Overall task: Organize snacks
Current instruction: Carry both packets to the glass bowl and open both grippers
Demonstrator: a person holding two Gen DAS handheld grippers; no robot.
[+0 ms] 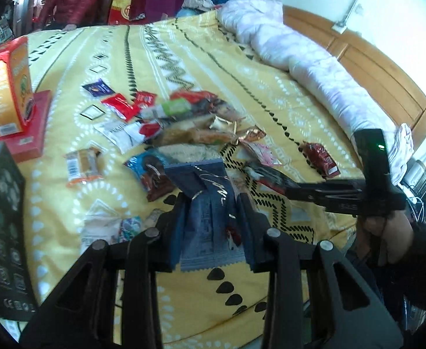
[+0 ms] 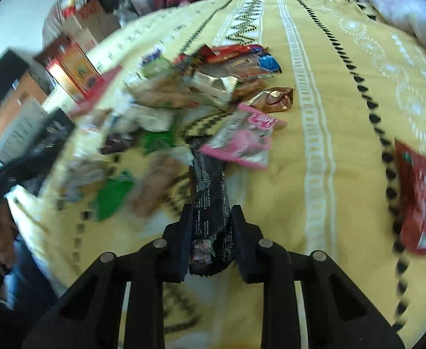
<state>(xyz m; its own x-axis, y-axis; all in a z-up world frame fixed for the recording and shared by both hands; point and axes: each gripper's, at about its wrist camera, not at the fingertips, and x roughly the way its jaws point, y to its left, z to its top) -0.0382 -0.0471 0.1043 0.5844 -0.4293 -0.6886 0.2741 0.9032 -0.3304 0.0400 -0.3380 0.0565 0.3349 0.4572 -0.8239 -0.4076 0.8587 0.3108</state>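
Sorting step, both hands loaded. My left hand-held gripper is clamped on a blue packet, lifted clear of the bed. My right hand-held gripper is clenched on a black packet whose far end lies at the edge of the snack pile. Next, I judge: carry each to its group. Boxes crowd the left edge; loose wrappers and a red packet lie nearby and could snag

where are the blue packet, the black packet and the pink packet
blue packet (image 1: 210, 218), left wrist view, its middle between the fingers
black packet (image 2: 210, 200), right wrist view, its printed middle
pink packet (image 2: 242, 142), right wrist view, its face
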